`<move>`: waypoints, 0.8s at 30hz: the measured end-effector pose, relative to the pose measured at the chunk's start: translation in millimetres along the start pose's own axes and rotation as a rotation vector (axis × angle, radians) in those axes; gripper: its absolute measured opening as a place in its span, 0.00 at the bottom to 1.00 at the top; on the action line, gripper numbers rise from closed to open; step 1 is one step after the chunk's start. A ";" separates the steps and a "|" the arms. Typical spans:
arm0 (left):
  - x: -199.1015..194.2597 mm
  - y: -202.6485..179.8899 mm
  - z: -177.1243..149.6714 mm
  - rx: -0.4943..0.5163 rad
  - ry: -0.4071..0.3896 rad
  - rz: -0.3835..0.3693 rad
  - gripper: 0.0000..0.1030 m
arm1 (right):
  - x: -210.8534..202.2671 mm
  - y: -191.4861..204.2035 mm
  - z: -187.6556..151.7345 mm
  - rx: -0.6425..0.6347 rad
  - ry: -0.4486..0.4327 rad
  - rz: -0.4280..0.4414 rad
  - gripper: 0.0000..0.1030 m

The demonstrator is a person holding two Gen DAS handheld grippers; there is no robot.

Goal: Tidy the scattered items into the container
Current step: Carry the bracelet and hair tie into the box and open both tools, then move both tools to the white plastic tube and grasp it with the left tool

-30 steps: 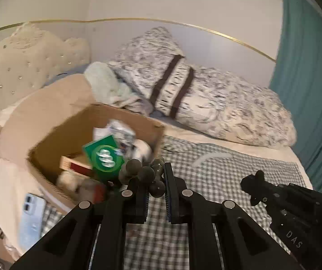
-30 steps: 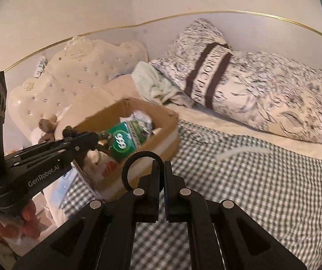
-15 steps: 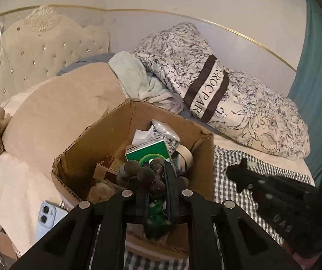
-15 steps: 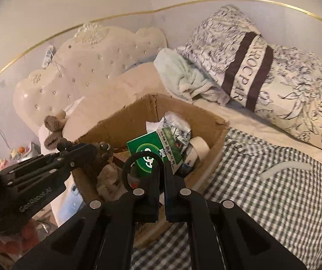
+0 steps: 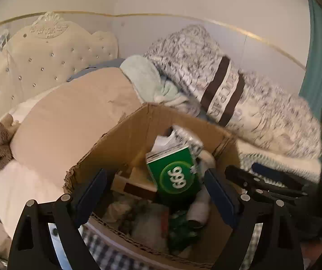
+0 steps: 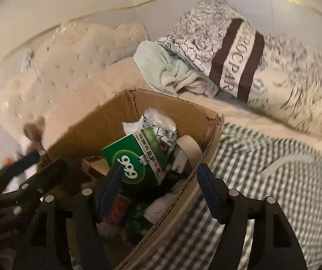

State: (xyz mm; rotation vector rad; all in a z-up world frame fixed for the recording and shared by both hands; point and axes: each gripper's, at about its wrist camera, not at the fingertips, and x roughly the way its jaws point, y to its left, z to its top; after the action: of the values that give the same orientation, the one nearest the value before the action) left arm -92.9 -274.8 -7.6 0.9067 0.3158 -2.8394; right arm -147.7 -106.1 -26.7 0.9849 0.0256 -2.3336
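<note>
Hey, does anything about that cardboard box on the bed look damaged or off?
Yes. The cardboard box has a ragged, torn left rim corner, and the green carton inside sits tilted on the pile rather than flat.

We are seeing dim, warm light, motion blur smearing the patterned pillow point(image 5: 246, 103), and fisheye bending with dark corners.

A bedroom in a home. A cream tufted headboard point(image 5: 48, 60) studded with crystal buttons (ornate carving on top) stands against the wall; beside it a floral pillow point(image 6: 239, 51) with a brown band leans on a mint towel point(image 6: 165, 69). A gingham sheet point(image 6: 273, 180) covers the bed below the pillow.
</note>
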 end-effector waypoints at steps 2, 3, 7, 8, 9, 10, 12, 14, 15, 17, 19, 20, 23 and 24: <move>-3.1 -6.0 0.9 0.013 -0.001 0.001 0.89 | -5.3 -4.5 1.3 0.005 -0.005 -0.009 0.67; -4.3 -9.6 1.3 0.021 -0.002 0.008 0.89 | -10.0 -7.0 1.8 0.001 -0.011 -0.009 0.67; -9.8 -23.5 1.7 0.038 0.011 0.016 0.89 | -31.9 -19.5 3.6 0.032 -0.049 0.002 0.67; -11.7 -27.2 1.4 0.040 0.014 0.017 0.89 | -37.9 -25.1 3.4 0.042 -0.061 -0.001 0.67; -13.8 -31.1 1.2 0.041 0.016 0.016 0.90 | -45.0 -31.4 2.2 0.053 -0.072 -0.012 0.67; -17.4 -36.8 0.5 0.046 0.016 0.013 0.90 | -50.3 -37.1 0.5 0.062 -0.079 -0.022 0.67; -23.7 -48.8 -1.1 0.058 0.011 0.006 0.93 | -65.0 -56.3 -5.7 0.085 -0.099 -0.049 0.67; -29.6 -64.6 -4.6 0.073 0.005 -0.006 1.00 | -76.6 -76.3 -13.6 0.110 -0.113 -0.083 0.67; -31.6 -73.0 -6.8 0.082 0.002 -0.015 1.00 | -81.3 -85.5 -17.2 0.123 -0.113 -0.098 0.67; -33.6 -95.4 -13.7 0.108 0.001 -0.040 1.00 | -91.3 -108.1 -27.8 0.151 -0.103 -0.139 0.67; -31.2 -112.9 -19.2 0.125 0.008 -0.061 1.00 | -99.7 -127.1 -36.0 0.175 -0.097 -0.170 0.67; -29.1 -123.1 -23.4 0.133 0.017 -0.074 1.00 | -104.1 -137.8 -41.5 0.190 -0.093 -0.190 0.67; -18.4 -151.9 -35.7 0.157 0.055 -0.102 1.00 | -112.9 -168.5 -53.8 0.232 -0.083 -0.227 0.67; -14.5 -159.9 -39.4 0.167 0.068 -0.108 1.00 | -114.8 -177.9 -57.3 0.246 -0.080 -0.239 0.67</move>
State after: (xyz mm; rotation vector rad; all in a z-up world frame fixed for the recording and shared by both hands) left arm -91.2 -109.5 -5.7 1.0495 0.1404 -2.9743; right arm -143.0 113.3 -29.3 1.0542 -0.1903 -2.6405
